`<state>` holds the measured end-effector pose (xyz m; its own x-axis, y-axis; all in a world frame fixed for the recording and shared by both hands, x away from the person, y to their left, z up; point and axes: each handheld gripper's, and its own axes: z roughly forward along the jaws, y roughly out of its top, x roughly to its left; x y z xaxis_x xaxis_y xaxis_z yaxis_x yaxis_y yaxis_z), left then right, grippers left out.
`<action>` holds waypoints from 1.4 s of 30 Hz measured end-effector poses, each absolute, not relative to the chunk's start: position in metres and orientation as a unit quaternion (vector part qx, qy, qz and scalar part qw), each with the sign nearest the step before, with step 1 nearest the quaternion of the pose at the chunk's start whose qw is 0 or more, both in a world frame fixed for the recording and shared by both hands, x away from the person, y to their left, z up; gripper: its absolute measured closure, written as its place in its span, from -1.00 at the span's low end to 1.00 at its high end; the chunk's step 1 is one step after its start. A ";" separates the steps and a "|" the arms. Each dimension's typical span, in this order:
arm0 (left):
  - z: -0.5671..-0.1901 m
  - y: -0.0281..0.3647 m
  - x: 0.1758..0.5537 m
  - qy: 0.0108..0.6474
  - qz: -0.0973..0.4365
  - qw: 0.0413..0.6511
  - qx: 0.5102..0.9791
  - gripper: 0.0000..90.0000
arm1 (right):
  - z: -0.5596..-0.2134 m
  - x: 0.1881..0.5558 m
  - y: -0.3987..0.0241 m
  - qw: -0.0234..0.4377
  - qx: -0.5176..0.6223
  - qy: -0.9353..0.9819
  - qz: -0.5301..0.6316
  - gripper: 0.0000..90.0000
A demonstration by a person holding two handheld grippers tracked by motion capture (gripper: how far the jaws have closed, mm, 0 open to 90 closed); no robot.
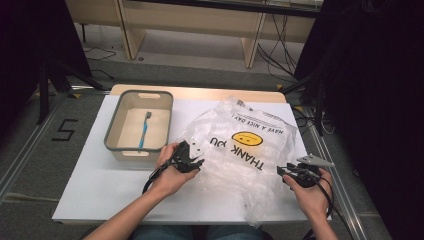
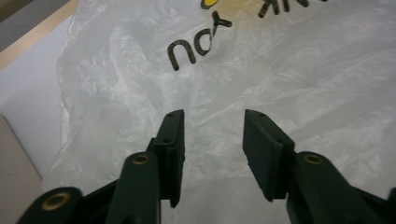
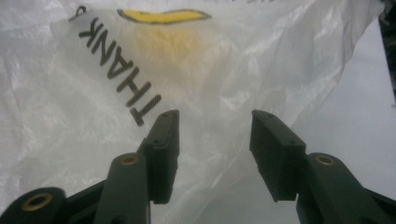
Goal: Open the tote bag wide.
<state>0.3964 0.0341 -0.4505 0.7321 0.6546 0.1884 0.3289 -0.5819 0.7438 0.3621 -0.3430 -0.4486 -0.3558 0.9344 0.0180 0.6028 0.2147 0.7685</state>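
**Both grippers stand open at the edges of a crumpled plastic bag**

A thin, clear plastic bag [image 1: 240,145] lies crumpled on the white table [image 1: 100,185], right of centre. It bears a yellow smiley face [image 1: 247,138] and black lettering that reads "THANK YOU" and "HAVE A NICE DAY!", upside down from the person's side.

The left gripper [image 1: 192,161] is held at the bag's left edge, near the front right corner of a grey-rimmed beige tub [image 1: 116,120]. In the left gripper view its two black jaws stand apart, with a clear gap between the pads; the bag's wrinkled film [image 2: 233,79] shows through that gap, and nothing is pinched. The "YOU" lettering lies just beyond the jaw tips.

The right gripper [image 1: 287,172] is held at the bag's right front edge, a grey three-cornered plate [image 1: 315,160] on top of it. In the right gripper view its jaws are likewise spread, not gripping anything; the bag [image 3: 210,70] lies beyond and beneath them, with the word "THANK" to the left of the jaws and bare table [image 3: 355,116] to the right.

The tub stands at the table's left rear, well apart from the right gripper. Inside it a blue toothbrush [image 1: 144,131] lies on the floor of the tub, its bristled head pointing away from the person.
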 end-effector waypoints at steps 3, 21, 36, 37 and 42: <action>-0.446 0.042 0.386 0.284 0.226 0.370 0.855 0.11 | -0.446 0.362 -0.343 0.247 0.502 0.742 0.369 0.11; -0.450 0.093 0.350 0.310 0.207 0.390 0.842 -0.34 | -0.444 0.362 -0.326 0.235 0.450 0.767 0.393 0.03; -0.457 0.115 0.337 0.307 0.205 0.397 0.840 -0.34 | -0.442 0.365 -0.314 0.236 0.434 0.775 0.395 0.00; -0.457 0.116 0.337 0.308 0.207 0.394 0.841 -0.34 | -0.442 0.365 -0.314 0.236 0.434 0.775 0.395 0.00; -0.459 0.116 0.338 0.309 0.214 0.392 0.840 -0.33 | -0.442 0.369 -0.308 0.234 0.427 0.778 0.397 0.00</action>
